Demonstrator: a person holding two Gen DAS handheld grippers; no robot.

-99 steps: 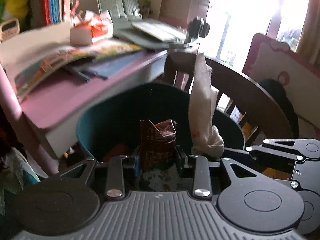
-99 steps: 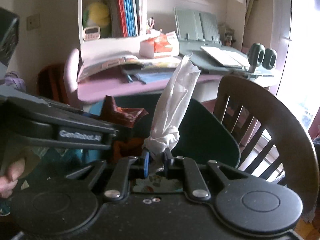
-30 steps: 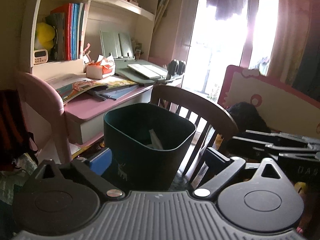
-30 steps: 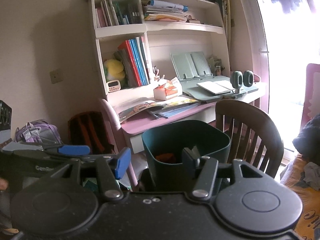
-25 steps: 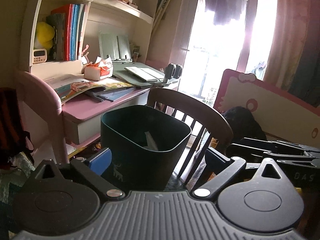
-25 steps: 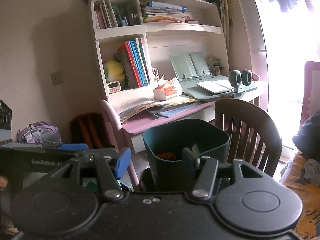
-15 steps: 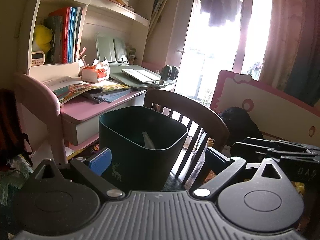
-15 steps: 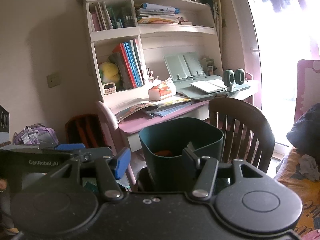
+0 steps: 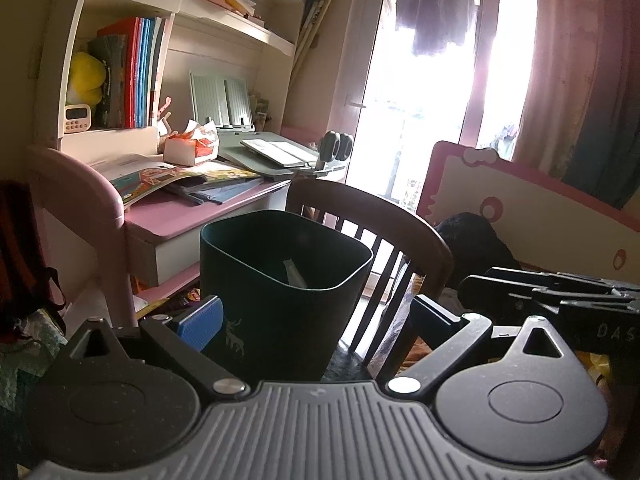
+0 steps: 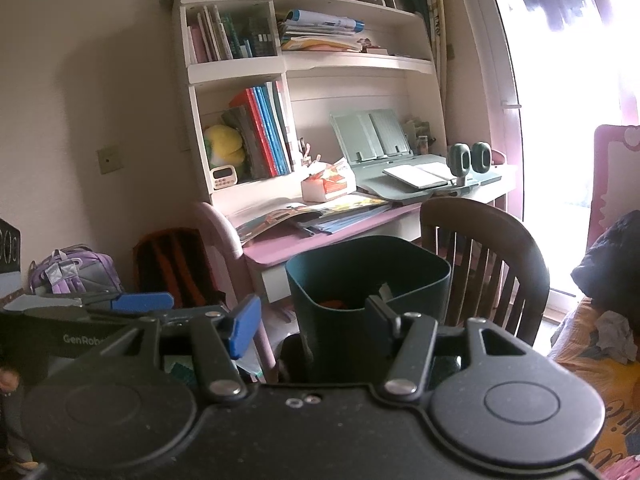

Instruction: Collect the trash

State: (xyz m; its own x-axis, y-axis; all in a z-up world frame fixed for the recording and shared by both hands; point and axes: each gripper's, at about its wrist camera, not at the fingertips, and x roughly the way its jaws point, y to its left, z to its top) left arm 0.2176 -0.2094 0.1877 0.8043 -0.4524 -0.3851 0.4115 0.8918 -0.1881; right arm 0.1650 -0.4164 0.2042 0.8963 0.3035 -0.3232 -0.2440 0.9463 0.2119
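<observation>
A dark green trash bin [image 9: 280,288] stands on the seat of a wooden chair [image 9: 404,236] in front of the desk. A white paper scrap [image 9: 294,274] pokes up inside it. In the right wrist view the bin [image 10: 368,292] holds a red-brown wrapper [image 10: 334,303] and the white scrap [image 10: 385,291]. My left gripper [image 9: 312,316] is open and empty, back from the bin. My right gripper [image 10: 312,318] is open and empty, also back from the bin. Each gripper shows at the edge of the other's view.
A pink desk [image 10: 320,236] with books, a tissue box [image 10: 328,184] and a book stand sits behind the bin. Backpacks [image 10: 76,272] lie at the left. A bed with a pink headboard [image 9: 532,204] and dark clothing [image 10: 612,264] is at the right.
Both grippers held trash over the bin 3.3 s ago, the left a red-brown wrapper, the right a white paper. Both have since opened and pulled back; the trash lies in the bin.
</observation>
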